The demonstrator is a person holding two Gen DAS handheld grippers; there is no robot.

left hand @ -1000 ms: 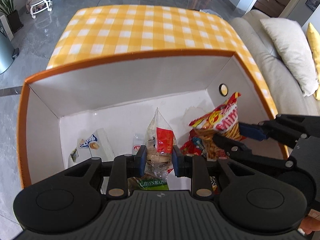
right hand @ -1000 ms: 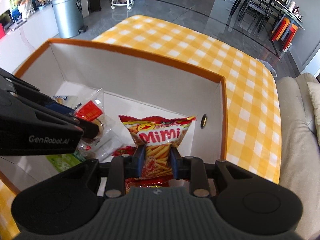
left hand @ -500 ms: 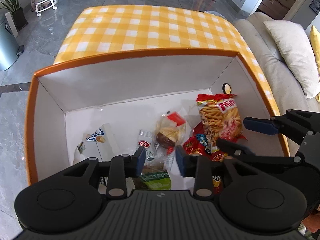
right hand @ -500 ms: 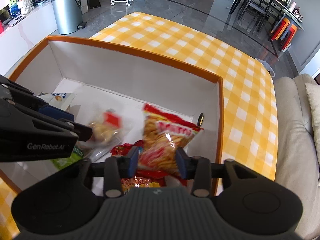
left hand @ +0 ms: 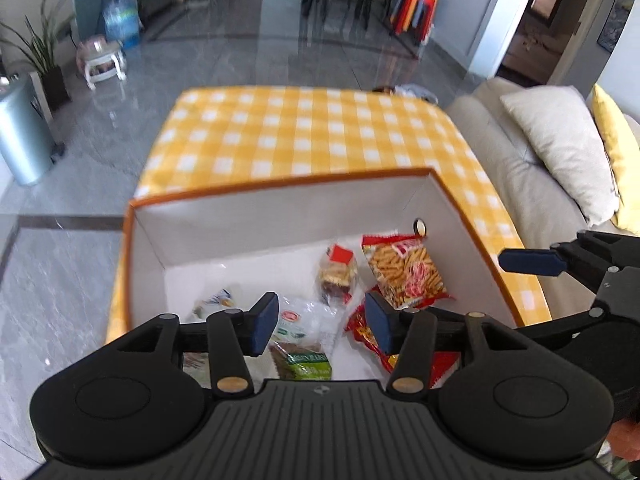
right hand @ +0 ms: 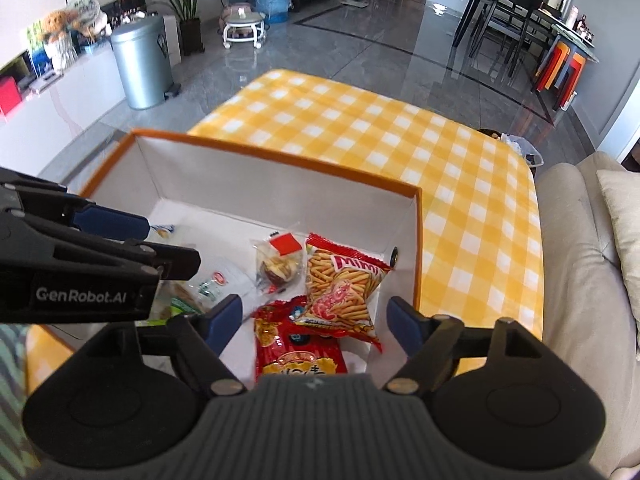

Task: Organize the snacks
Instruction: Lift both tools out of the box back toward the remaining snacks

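A white box with an orange rim (left hand: 280,188) (right hand: 280,156) stands on a yellow checked table. On its floor lie a Mimi chips bag (right hand: 344,288) (left hand: 404,276), a clear pastry packet with a red label (right hand: 280,260) (left hand: 338,272), a red snack bag (right hand: 296,352), a green packet (left hand: 306,360) and white packets (left hand: 308,320). My left gripper (left hand: 320,320) hangs above the box's near side, its jaws opening with nothing held between them. My right gripper (right hand: 314,316) hovers over the red bag and the chips, jaws opening wide and holding nothing.
The yellow checked cloth (right hand: 380,132) stretches beyond the box. A beige sofa with cushions (left hand: 520,168) runs along the table's right side. A metal bin (right hand: 140,64), a small stool (right hand: 244,28) and a water bottle stand on the grey floor.
The left gripper let go of the clear pastry packet and the right let go of the Mimi bag; both packets dropped onto the box floor. Both grippers rose and their jaws spread.
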